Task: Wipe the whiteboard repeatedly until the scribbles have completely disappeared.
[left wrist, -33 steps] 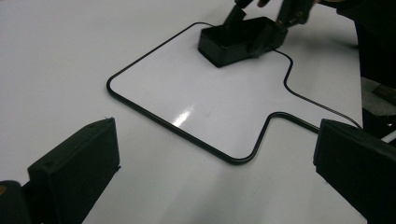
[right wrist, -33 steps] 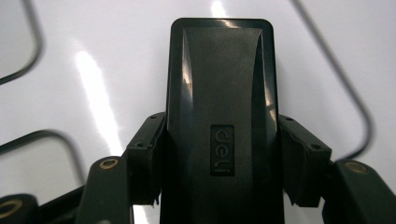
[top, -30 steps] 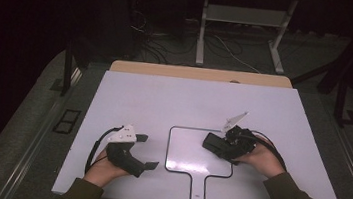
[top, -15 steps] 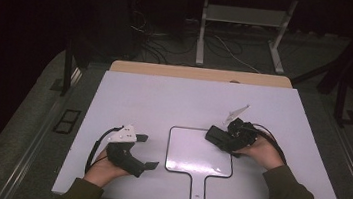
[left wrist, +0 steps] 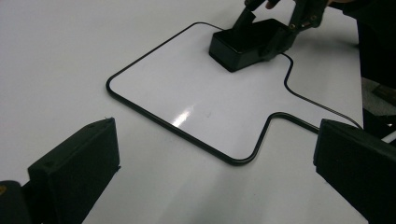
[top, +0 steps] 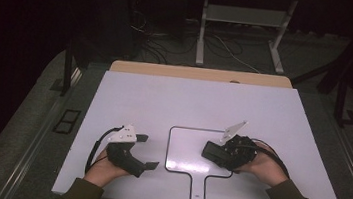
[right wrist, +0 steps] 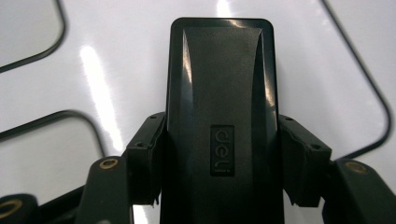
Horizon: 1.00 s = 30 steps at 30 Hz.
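Note:
A small paddle-shaped whiteboard (top: pixel 183 150) with a black rim lies flat on the white table, its handle toward the person. My right gripper (top: pixel 219 154) is shut on a black eraser block (top: pixel 211 152) that rests on the board's right part. In the right gripper view the eraser (right wrist: pixel 222 93) sits clamped between the two pads (right wrist: pixel 144 163) over the glossy board (right wrist: pixel 130 70). My left gripper (top: pixel 148 151) rests left of the board, jaws wide open and empty. The left gripper view looks between its own jaws (left wrist: pixel 215 163) across the board (left wrist: pixel 196 102) to the eraser (left wrist: pixel 243 44).
The white table top (top: pixel 189 101) has bare room behind and beside the board. A wooden strip (top: pixel 202 74) runs along its far edge. Beyond it, cables and a metal stand (top: pixel 242 31) sit on the dark floor.
The right gripper has slid the eraser a short way across the board, ending nearer the person than half a second ago. The left gripper has stayed put.

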### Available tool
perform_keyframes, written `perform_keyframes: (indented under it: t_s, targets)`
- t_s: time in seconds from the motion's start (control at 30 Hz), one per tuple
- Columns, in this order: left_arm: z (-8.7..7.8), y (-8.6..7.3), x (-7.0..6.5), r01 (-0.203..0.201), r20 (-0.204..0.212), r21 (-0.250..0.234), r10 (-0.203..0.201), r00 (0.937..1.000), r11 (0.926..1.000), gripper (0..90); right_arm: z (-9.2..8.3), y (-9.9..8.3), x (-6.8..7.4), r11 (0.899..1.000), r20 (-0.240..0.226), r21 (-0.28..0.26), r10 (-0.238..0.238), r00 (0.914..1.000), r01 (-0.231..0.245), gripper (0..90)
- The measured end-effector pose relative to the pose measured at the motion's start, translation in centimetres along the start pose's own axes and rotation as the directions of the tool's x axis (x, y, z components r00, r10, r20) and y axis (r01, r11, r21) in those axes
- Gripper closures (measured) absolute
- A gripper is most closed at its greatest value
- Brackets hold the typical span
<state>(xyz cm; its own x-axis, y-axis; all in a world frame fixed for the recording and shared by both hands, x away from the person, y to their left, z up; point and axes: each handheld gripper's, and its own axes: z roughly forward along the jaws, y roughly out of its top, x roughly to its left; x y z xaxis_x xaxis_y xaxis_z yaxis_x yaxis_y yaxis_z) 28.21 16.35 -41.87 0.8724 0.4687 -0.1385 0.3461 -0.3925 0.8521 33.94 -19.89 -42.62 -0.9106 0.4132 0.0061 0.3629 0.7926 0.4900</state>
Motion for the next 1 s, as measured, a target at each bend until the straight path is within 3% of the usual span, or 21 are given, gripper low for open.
perform_keyframes:
  t_s: [0.4,0.57,0.87,1.0]
  targets:
    - [0.1,0.0,0.0,0.0,-0.001,0.005,0.0,1.0,1.0,0.0,0.6,0.8,-4.1,0.995,0.049,-0.023,0.097,0.9941,-0.096,38.9]
    - [0.0,0.0,0.1,0.0,0.0,0.002,0.0,1.0,1.0,0.0,0.5,0.8,-3.3,0.997,0.05,-0.004,0.071,0.9962,-0.071,38.9]
    - [-0.1,0.0,-0.1,-0.005,-0.001,0.0,0.005,1.0,1.0,0.0,0.2,0.5,0.0,1.0,0.011,0.022,-0.012,0.9999,0.011,38.9]
    - [-0.1,0.0,0.0,-0.002,-0.002,-0.002,0.002,1.0,1.0,0.0,-0.2,0.5,0.2,1.0,0.026,0.011,0.005,0.9997,-0.005,38.9]
